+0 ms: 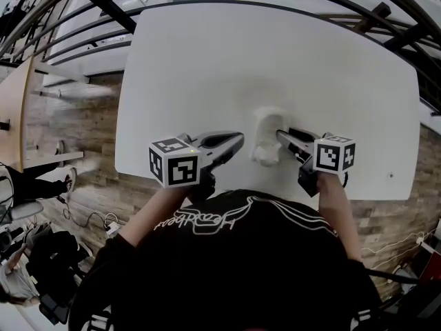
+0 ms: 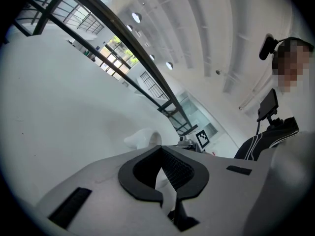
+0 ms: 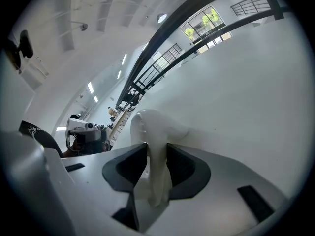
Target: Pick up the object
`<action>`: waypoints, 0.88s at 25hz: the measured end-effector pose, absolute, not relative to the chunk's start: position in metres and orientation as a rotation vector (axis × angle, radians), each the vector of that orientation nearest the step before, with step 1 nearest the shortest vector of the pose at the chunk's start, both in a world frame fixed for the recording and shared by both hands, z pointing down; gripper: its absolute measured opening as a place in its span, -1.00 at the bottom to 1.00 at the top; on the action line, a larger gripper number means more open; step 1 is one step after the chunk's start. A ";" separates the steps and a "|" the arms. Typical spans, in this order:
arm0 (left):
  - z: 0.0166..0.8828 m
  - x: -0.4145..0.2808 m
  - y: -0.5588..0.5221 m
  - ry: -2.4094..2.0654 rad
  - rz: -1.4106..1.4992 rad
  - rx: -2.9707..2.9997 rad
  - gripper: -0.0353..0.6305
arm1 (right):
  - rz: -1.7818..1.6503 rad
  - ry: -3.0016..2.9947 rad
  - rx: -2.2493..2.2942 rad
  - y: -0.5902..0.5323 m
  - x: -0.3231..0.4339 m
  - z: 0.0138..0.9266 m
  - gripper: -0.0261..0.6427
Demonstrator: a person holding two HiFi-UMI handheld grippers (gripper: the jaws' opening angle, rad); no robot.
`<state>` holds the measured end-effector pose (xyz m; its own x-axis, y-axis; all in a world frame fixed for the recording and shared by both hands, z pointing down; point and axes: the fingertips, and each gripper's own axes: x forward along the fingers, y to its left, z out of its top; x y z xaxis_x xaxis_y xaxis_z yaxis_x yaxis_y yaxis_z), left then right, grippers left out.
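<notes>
White object sits on the white table, near the edge closest to the person, and the right gripper is on it! The head view only hints at contact. The right gripper view settles it: 2 dark pads clamp the object's narrow part, its rounded end poking past the tips. The left gripper hangs just beside the object, apart from it. Its own view shows the jaws drawn together on nothing, the object pale beyond them.
</notes>
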<state>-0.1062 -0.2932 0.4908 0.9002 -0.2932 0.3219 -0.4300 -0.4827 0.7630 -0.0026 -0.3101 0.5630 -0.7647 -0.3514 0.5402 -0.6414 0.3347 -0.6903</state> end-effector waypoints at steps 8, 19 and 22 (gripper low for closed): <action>0.487 -0.103 -0.289 -0.530 0.187 2.106 -0.87 | 1.401 -2.319 0.892 -0.310 -0.004 0.559 -0.58; 0.472 -0.098 -0.281 -0.573 0.172 2.125 -0.87 | 1.372 -2.372 0.938 -0.310 -0.001 0.548 -0.59; 0.464 -0.099 -0.271 -0.587 0.163 2.135 -0.87 | 1.359 -2.403 0.962 -0.309 0.000 0.536 -0.59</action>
<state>-0.0992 -0.2714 0.4639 0.8791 -0.3497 0.3239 -0.4666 -0.4923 0.7348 0.0000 -0.3085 0.5359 -0.7623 -0.4336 0.4805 -0.6352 0.3589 -0.6839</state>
